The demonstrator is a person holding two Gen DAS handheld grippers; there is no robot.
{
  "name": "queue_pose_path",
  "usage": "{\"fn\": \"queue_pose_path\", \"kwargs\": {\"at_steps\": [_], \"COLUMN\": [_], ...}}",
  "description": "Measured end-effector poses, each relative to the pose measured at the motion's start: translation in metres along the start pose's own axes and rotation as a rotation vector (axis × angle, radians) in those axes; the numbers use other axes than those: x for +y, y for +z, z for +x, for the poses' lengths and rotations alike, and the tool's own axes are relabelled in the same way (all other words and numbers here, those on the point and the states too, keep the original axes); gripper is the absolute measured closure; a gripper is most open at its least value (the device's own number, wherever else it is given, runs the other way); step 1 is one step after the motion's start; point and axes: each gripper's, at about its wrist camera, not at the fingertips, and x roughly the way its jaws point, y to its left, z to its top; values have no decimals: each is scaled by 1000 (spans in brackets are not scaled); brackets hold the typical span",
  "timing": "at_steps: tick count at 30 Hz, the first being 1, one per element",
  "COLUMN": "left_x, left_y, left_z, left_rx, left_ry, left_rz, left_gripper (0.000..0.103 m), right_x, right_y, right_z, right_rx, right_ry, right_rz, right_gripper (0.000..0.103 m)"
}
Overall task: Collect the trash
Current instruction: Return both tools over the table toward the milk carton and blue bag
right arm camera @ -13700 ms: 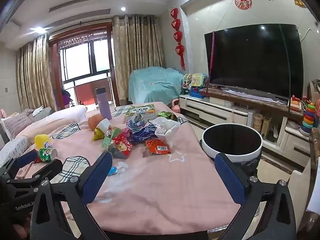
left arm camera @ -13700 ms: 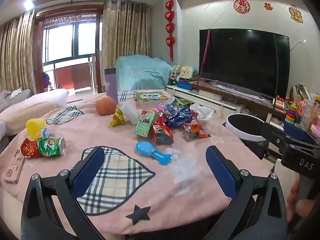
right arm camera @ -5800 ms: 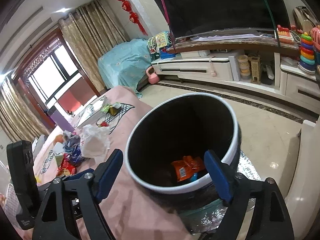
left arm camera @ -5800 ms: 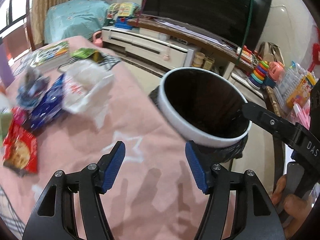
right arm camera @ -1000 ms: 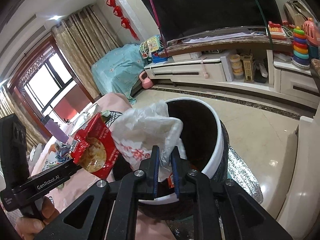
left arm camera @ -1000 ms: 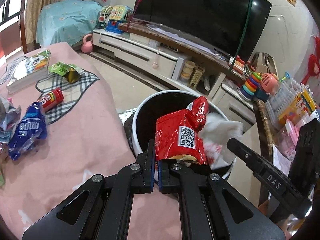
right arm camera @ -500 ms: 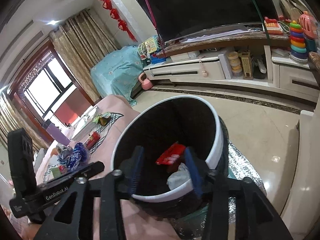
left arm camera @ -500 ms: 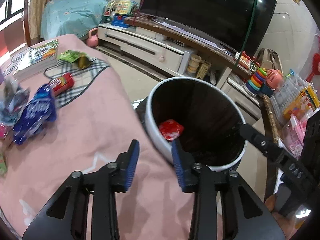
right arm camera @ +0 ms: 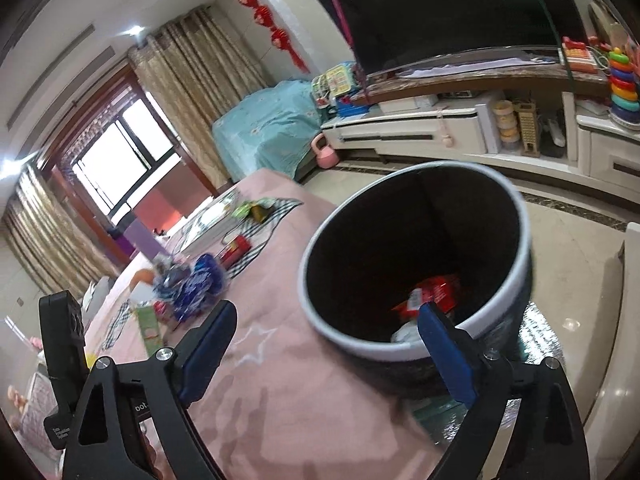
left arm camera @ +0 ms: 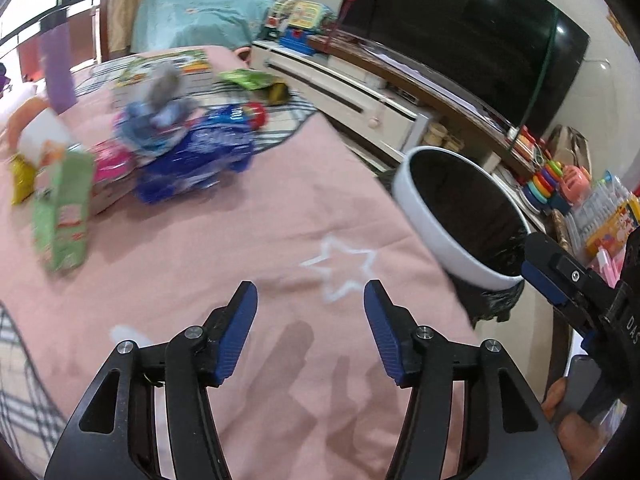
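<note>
The white-rimmed black trash bin (right arm camera: 516, 248) stands beside the pink-covered table (right arm camera: 280, 380); it also shows in the left wrist view (left arm camera: 432, 216). Inside lie a red snack bag (right arm camera: 434, 292) and a white plastic bag (right arm camera: 404, 334). My right gripper (right arm camera: 324, 354) is open and empty, just in front of the bin. My left gripper (left arm camera: 310, 328) is open and empty over the table (left arm camera: 240, 240), left of the bin. Blue wrappers (left arm camera: 192, 156), a green carton (left arm camera: 60, 216) and a red can (left arm camera: 256, 114) lie on the table beyond it.
A TV stand (right arm camera: 460, 132) with a large TV (right arm camera: 440, 12) runs along the far wall. Toys (left arm camera: 552, 176) sit right of the bin. A book (left arm camera: 160, 68), a green packet (left arm camera: 252, 80) and a purple bottle (left arm camera: 58, 68) are at the table's far side.
Both grippers let go of the red bag and the white bag, which now lie in the bin. The jaws opened wider and the left gripper swung back over the table.
</note>
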Motion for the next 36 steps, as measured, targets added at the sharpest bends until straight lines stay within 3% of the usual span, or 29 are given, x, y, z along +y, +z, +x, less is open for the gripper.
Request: {"fn": "queue_pose_path", "kwargs": {"at_steps": [12, 25, 36], "left_x": [69, 108, 143], "left_y": [-26, -36, -31], "left_z": [-24, -36, -38], "left_rx": [-17, -28, -40], "left_ry": [63, 87, 140], "left_rz": [-124, -186, -212], "left_gripper": [45, 45, 36], "right_x": [52, 88, 112], "right_y": [-30, -47, -52], "right_z": [28, 52, 87], "right_rx": [99, 165, 225], "right_ry": [63, 83, 100], "right_rz": [-81, -133, -140], "right_gripper": [8, 8, 8]}}
